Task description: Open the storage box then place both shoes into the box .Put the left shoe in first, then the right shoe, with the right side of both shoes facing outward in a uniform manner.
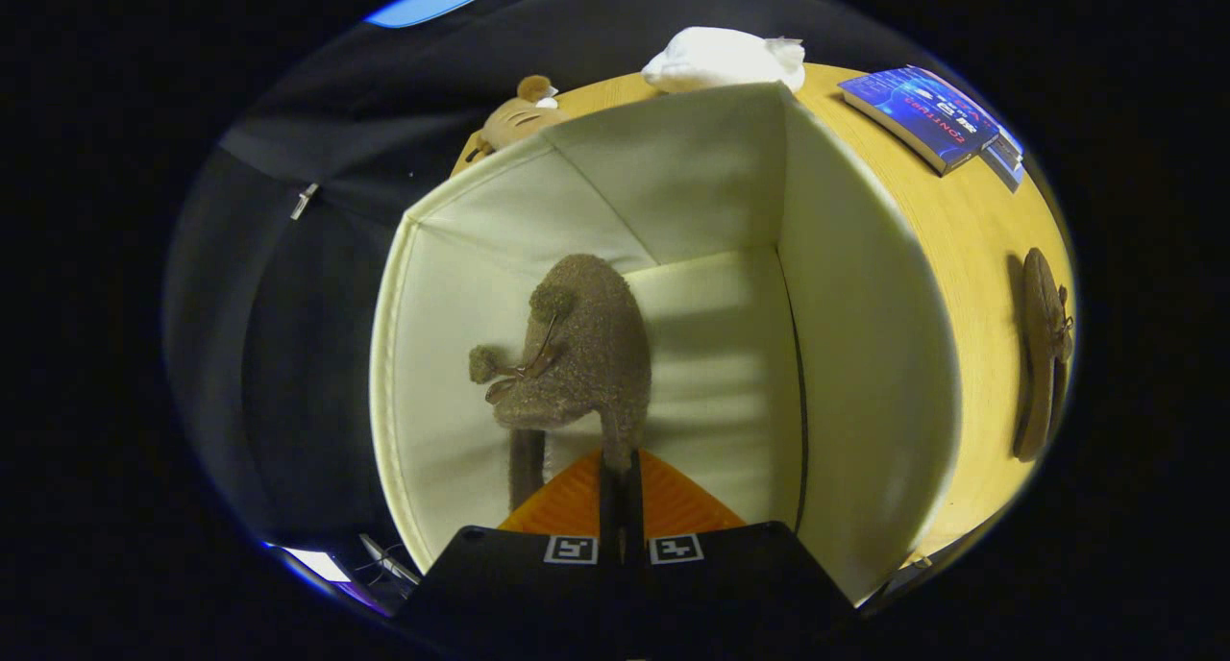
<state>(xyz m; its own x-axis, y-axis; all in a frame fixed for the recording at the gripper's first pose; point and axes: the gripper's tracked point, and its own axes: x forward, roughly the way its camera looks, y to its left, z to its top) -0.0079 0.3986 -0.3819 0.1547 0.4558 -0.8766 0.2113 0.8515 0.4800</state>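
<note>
I've got the fuzzy brown shoe [586, 354] hanging inside the open cream box [865, 373], the fingers [621, 507] nearly closed and pinching its heel edge, toe pointing away toward the box floor. The grip is thin: just a bit of rim between the fingers, so I expect it could slip or swing and land on its side or facing the wrong way. The pom-pom laces sit on its left, close to the left wall, and may snag there. The second shoe [1043, 354] lies on the table [971, 257] to the right, well apart from the box. If this one drops mid-floor, I judge there's little room left for it.
</note>
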